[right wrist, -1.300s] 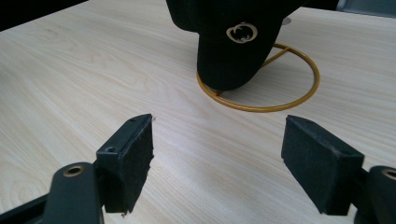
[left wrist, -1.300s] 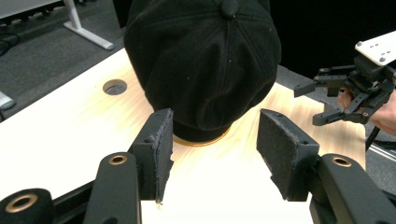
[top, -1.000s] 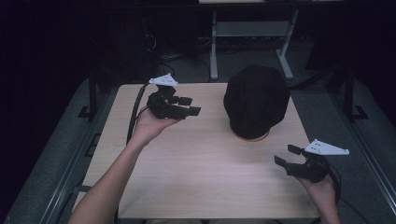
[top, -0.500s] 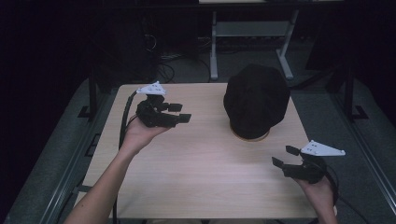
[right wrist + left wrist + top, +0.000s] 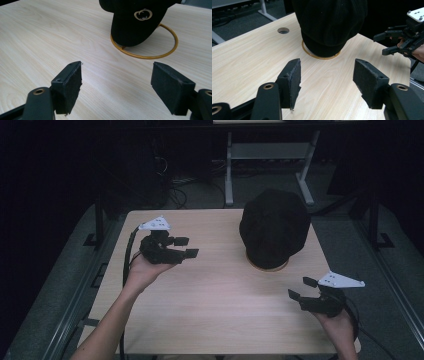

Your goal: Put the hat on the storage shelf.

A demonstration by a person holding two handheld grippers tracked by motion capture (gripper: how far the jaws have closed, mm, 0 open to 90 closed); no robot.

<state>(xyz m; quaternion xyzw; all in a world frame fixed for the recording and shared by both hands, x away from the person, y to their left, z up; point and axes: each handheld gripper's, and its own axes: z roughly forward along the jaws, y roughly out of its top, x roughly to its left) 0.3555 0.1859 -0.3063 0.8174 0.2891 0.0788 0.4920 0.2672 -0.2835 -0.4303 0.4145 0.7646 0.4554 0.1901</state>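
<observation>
wooden table [image 5: 210, 310]: black cap [image 5: 274, 227] between two open grippers.

Room dim and near black around the lit table [image 5: 210, 320], light from overhead, soft shadow under the black hat [image 5: 274, 232], high view grainy and soft, gripper views brighter and sharper, near jaws slightly blurred, no glare

The desk [image 5: 210, 310] is light wood with fine lines in it, smooth and not shiny. The hat [image 5: 274, 227] is soft black cloth with ribs, matt. It sits on a shiny gold metal ring [image 5: 160, 53]. Each claw looks like hard black plastic, with rough, fuzzy black pads [image 5: 295, 80].
</observation>
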